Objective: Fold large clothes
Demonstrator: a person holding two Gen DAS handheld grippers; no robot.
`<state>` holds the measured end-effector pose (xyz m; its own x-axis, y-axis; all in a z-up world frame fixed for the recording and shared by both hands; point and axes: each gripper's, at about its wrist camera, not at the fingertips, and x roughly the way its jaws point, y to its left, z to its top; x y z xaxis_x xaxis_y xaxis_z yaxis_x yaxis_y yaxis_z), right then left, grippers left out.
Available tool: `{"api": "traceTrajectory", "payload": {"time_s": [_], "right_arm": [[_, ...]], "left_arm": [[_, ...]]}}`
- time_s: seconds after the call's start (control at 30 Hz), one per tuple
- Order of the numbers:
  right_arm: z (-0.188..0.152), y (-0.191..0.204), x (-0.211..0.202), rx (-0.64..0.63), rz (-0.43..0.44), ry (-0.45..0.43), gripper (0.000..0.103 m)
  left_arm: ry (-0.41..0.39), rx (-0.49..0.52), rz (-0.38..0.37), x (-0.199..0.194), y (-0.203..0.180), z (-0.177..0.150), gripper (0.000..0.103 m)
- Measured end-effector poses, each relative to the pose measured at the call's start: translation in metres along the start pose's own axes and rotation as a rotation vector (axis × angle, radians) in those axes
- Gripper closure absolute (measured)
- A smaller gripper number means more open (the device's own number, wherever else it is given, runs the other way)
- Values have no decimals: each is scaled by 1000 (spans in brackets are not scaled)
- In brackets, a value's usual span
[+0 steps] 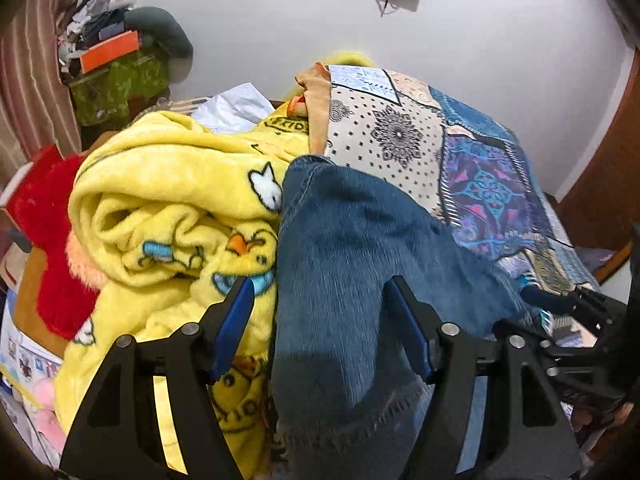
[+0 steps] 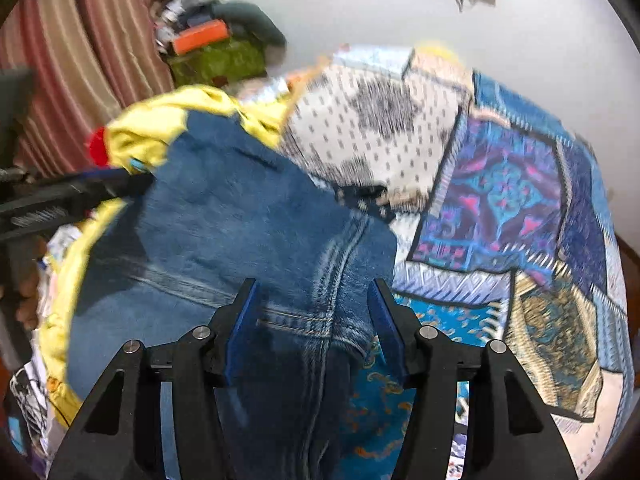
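2 heaps flank jeans (image 1: 352, 280) — yellow blanket (image 1: 168, 208) left, patchwork quilt (image 1: 472, 168) right.

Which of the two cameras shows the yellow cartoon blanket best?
The left wrist view: the fluffy yellow fleece blanket with cartoon chicks fills its left half, sharp. The right wrist view shows only a blurred yellow edge around the blue denim jeans.

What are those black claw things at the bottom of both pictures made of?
Each is a hand-held gripper: the left gripper and right gripper look alike, with angular black frames with triangular cut-outs, silver round bolt heads at the joints, and flat blue pads lining both fingers.
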<state>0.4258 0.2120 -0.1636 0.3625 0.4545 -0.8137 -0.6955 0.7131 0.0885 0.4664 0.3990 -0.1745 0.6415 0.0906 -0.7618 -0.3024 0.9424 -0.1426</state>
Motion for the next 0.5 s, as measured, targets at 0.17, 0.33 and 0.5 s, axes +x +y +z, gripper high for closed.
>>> {"api": "traceTrajectory", "payload": {"time_s": [0.17,0.33,0.5], "right_arm": [[-11,-19,-1,43,-4,-12,51],[-26,-6,-28,-75,-46,-33,50],[-53,10,-37,-156,-46,0,40]], "left_arm": [[-23,15,82,6,-3,1,21],[-29,-14,51,-7,-4,-12,22],[11,147,91,-27,-26,-50,22]]}}
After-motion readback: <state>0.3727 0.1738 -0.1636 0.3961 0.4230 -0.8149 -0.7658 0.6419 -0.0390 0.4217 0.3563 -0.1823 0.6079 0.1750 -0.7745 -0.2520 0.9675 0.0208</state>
